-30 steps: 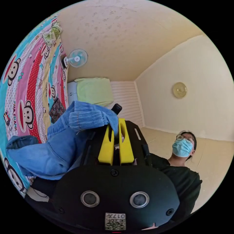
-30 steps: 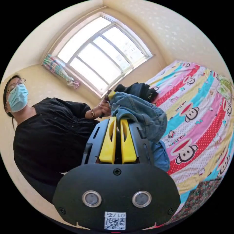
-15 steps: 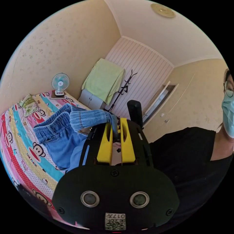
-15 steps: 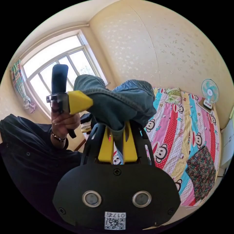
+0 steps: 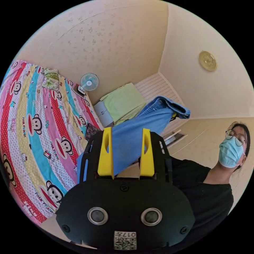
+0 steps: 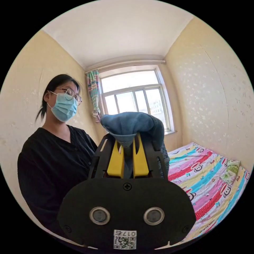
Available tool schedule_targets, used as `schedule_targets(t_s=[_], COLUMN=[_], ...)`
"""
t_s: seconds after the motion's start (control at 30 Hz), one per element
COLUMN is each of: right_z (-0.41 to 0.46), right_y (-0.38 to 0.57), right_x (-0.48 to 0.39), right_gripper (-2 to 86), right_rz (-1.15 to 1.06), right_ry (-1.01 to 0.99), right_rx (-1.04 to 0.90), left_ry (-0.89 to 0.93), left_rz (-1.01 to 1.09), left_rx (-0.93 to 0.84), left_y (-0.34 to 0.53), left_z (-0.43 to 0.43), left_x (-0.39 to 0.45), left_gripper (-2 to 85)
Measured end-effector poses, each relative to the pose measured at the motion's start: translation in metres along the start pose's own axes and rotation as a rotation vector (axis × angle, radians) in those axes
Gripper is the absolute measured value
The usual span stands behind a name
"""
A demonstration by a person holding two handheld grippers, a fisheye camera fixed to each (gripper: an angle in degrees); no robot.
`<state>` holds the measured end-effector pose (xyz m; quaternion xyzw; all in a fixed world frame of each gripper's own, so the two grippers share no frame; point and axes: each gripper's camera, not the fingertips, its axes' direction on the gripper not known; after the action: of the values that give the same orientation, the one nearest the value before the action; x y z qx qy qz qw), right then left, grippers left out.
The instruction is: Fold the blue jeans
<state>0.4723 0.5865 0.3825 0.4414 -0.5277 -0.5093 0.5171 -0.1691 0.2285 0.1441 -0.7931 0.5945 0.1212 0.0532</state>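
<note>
Left gripper (image 5: 126, 137) jaws spread wide (empty); right gripper (image 6: 128, 141) jaws pinch the blue jeans (image 6: 132, 125).

jeans (image 5: 132, 137) above the bed (image 5: 31, 127), between the left gripper (image 5: 126, 137) fingers (image 5: 105, 153)

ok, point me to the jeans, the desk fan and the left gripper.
jeans (image 5: 132, 135): left gripper view, on the flat blue cloth hanging between the jaws.
desk fan (image 5: 89, 82): left gripper view, on the round grille.
left gripper (image 5: 126, 132): left gripper view, midway between the spread yellow jaw tips.
</note>
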Motion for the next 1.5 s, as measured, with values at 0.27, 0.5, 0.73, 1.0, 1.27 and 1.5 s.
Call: schedule_targets(t_s=[0.27,0.5,0.73,1.0,1.27,1.5], right_z=[-0.014,-0.011,-0.043,-0.086,-0.053,-0.023], right_y=[-0.075,-0.12,-0.179,-0.208,-0.204,-0.202], right_x=[0.002,-0.004,-0.036,-0.02,-0.001,-0.003], right_gripper=[6.3,6.5,6.3,6.2,6.2,6.4], right_rz=[-0.163,-0.174,-0.351,-0.334,-0.334,-0.377], right_ry=[-0.504,-0.652,-0.538,-0.385,-0.623,-0.703], right_rx=[0.149,0.149,0.045,0.074,0.205,0.193], left_ry=[0.18,0.701,0.724,0.418,0.571,0.356], left_rz=[0.111,0.057,0.265,0.482,0.306,0.204], left_rx=[-0.115,-0.177,-0.14,0.045,-0.073,0.206], left_y=[-0.022,-0.036,-0.014,0.08,0.081,0.086], left_z=[0.049,0.102,0.057,-0.005,0.015,-0.051], left_x=[0.02,0.016,0.078,0.183,0.128,0.085], left_gripper=[23.6,24.1,8.8,5.2,16.2,20.3])
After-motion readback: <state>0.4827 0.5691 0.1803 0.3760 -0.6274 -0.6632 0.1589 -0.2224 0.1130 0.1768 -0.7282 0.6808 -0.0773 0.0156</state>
